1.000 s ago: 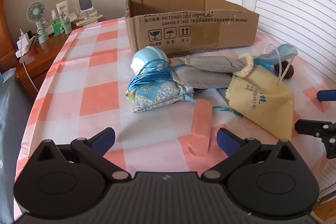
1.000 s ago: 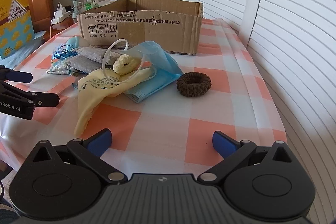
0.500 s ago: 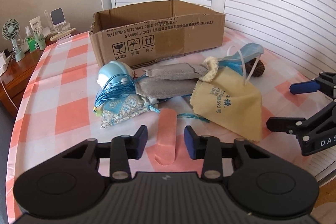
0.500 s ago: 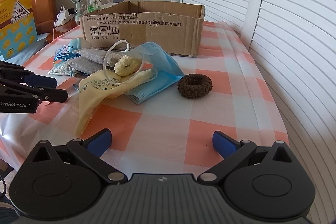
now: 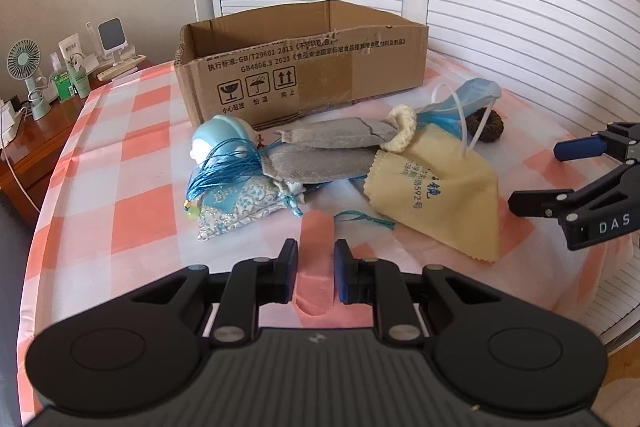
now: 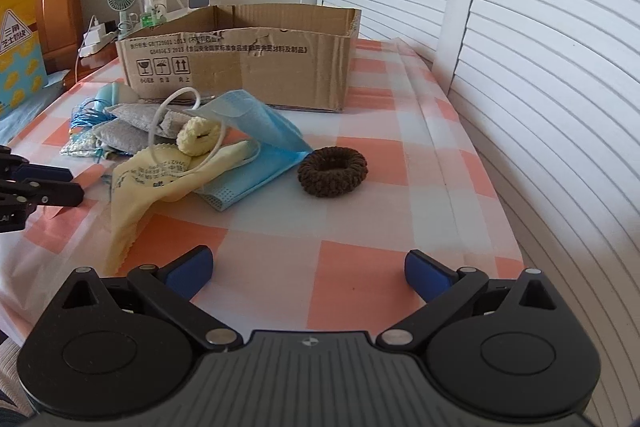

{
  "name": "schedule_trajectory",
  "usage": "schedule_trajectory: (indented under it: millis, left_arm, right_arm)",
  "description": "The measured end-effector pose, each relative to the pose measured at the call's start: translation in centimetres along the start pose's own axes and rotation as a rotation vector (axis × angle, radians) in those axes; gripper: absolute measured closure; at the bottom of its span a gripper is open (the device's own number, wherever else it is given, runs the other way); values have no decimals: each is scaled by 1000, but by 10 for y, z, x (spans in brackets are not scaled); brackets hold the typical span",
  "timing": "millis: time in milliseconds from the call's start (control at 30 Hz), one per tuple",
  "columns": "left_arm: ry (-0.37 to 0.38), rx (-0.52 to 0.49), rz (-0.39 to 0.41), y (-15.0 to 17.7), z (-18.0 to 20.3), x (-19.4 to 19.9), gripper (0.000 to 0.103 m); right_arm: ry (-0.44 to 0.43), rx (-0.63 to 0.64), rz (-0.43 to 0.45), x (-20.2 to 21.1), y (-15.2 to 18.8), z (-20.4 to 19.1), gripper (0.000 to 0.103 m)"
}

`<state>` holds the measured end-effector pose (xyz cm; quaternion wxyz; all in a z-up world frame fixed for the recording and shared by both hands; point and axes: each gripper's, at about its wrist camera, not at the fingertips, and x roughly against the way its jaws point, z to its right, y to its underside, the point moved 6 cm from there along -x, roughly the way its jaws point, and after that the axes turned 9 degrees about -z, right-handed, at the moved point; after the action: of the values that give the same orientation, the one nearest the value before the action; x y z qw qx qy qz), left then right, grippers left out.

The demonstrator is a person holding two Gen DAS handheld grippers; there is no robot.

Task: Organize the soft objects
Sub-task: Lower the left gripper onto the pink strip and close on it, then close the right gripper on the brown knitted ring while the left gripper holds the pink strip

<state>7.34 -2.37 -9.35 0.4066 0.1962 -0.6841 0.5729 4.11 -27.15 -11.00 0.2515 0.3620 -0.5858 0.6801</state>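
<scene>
A pile of soft things lies before an open cardboard box (image 5: 304,67): a pink strip (image 5: 316,247), a patterned pouch (image 5: 236,203) with blue cords, grey sachets (image 5: 328,151), a yellow cloth (image 5: 440,203), a cream scrunchie (image 6: 198,135), a blue mask (image 6: 256,143) and a brown scrunchie (image 6: 332,171). My left gripper (image 5: 316,273) is shut on the near end of the pink strip, which still lies on the table. My right gripper (image 6: 308,269) is open and empty, low over the cloth, short of the brown scrunchie.
The table carries a pink and white checked cloth (image 6: 400,195). White louvred doors (image 6: 540,67) stand right and behind. A wooden side table (image 5: 36,135) at the left holds a small fan (image 5: 26,75), bottles and cables. The table's right edge (image 6: 496,211) is close.
My left gripper has moved forward over the pink strip and closed from wide open onto it. The right gripper has stayed open and edged slightly forward.
</scene>
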Motion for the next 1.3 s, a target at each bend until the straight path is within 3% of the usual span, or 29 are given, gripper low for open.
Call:
schedule_trajectory:
  millis: [133,633,767,1033,1300]
  left_arm:
    - [3,27,-2,2,-7,1,85]
    - [21,48,-9,1,-8,0,85]
    - [26,42,-13,0,-7,-1,85]
    - [56,42,-25,0,-5,2,85]
    - [76,-20,-46,0,-3,20,85]
  right_arm:
    - [37,11,2,-6,-8,9,1]
    - [12,61,41,-36,-49,12,31]
    - [12,64,40,-37,-53,12,51]
    - [31,48,28,-28,-50,15,54]
    - [12,78,10,-3,-40,17,54]
